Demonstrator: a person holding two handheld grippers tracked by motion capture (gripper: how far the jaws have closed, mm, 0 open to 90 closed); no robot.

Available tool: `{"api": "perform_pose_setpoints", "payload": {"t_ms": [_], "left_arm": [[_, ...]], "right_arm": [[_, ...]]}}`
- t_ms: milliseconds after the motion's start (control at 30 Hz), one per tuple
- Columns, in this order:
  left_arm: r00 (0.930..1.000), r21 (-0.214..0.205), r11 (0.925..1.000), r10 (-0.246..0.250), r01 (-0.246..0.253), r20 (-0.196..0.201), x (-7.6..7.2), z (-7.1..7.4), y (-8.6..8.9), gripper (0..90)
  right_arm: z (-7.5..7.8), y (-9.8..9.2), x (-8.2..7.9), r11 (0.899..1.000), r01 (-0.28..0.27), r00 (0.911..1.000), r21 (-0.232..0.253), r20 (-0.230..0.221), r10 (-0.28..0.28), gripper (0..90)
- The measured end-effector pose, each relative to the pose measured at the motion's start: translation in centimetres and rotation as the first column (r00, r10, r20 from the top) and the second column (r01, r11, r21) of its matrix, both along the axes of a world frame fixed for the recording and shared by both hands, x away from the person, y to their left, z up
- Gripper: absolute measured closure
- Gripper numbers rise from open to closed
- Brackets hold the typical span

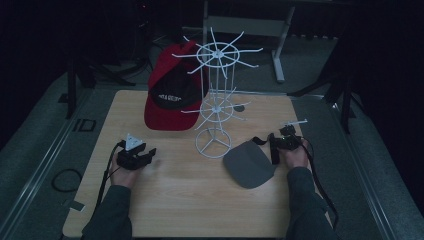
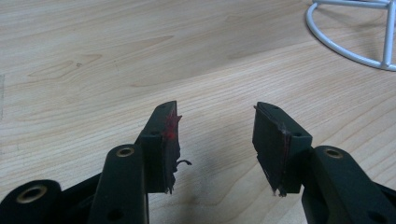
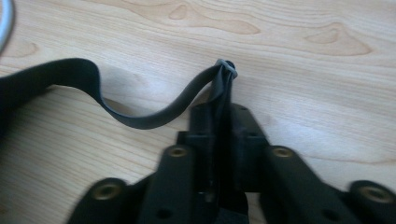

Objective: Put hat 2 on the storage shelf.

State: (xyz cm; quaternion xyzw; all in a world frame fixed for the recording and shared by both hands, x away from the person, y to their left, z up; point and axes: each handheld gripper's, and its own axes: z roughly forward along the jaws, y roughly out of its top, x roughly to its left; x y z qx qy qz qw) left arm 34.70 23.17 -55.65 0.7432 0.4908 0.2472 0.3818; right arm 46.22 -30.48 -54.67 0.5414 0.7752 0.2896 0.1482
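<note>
A grey visor lies flat on the wooden table, right of the white wire rack's base. Its black strap curls up from the table and ends between the jaws of my right gripper, which is shut on it. In the high view that right gripper sits at the visor's far right edge. My left gripper rests low over the table at the left, open, with nothing between its fingers. A red and black cap hangs on the rack's left side.
The rack's ring base curves across the upper right of the left gripper view. Thin white hooks stick out all around the rack at two heights. Dark floor and metal rails surround the table. A cable loop lies on the floor at the left.
</note>
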Motion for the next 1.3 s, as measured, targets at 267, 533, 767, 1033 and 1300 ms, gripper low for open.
{"api": "perform_pose_setpoints", "payload": {"t_ms": [267,533,767,1033,1300], "left_arm": [[1.0,-0.001,1.0,0.003,-0.003,0.0,0.0,0.0,0.1,51.3],[1.0,-0.001,1.0,0.004,-0.004,-0.001,0.0,0.0,0.0,51.4],[1.0,0.0,1.0,0.004,-0.004,-0.002,0.1,0.0,0.1,51.4],[1.0,0.003,1.0,0.004,-0.004,-0.003,0.1,-0.1,0.0,51.4],[1.0,0.001,1.0,0.005,-0.005,-0.001,0.0,0.0,0.1,51.4]], "right_arm": [[0.8,0.9,-0.5,1.0,0.018,0.9979,-0.01,0.063,-0.018,87.1],[2.7,0.4,-1.4,0.986,0.043,0.9874,0.161,0.143,-0.067,87.3],[3.9,-0.4,-2.0,0.963,0.059,0.9738,0.264,0.197,-0.114,87.4],[5.2,-0.9,-2.7,0.949,0.07,0.9588,0.309,0.241,-0.15,87.4],[7.8,0.0,-3.4,0.955,0.01,0.942,0.296,0.317,-0.108,87.4]]}}
